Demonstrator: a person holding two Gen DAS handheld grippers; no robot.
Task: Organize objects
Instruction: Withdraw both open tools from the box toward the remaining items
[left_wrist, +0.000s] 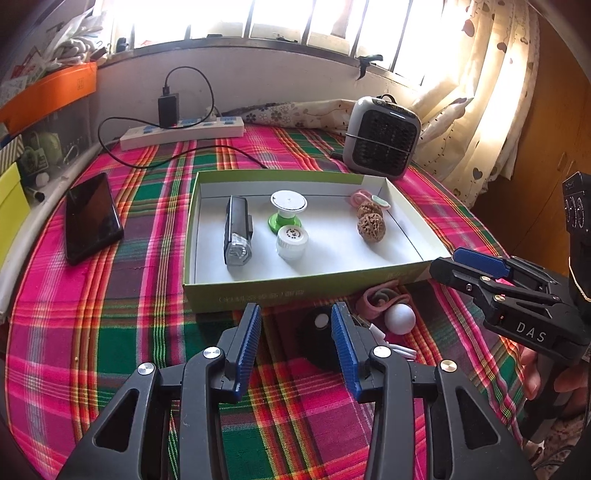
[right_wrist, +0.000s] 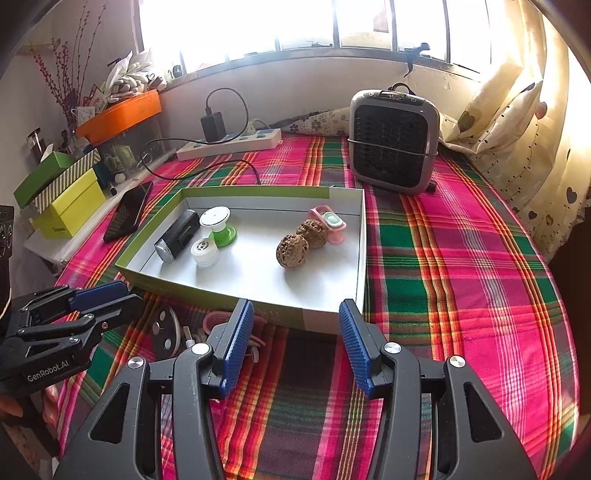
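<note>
Your box (left_wrist: 258, 291) holds six items; the ball (left_wrist: 400, 319), bands and black disc (left_wrist: 319, 332) at its 6 o'clock remain; both claws (left_wrist: 295, 325) (right_wrist: 295, 325) spread, empty.

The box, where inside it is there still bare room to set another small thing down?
Inside the box, the bare floor runs down the middle, between the white cap and the walnuts, and along the near wall. The left end is crowded by the bike light and green spool; the far right corner holds hair ties.
</note>
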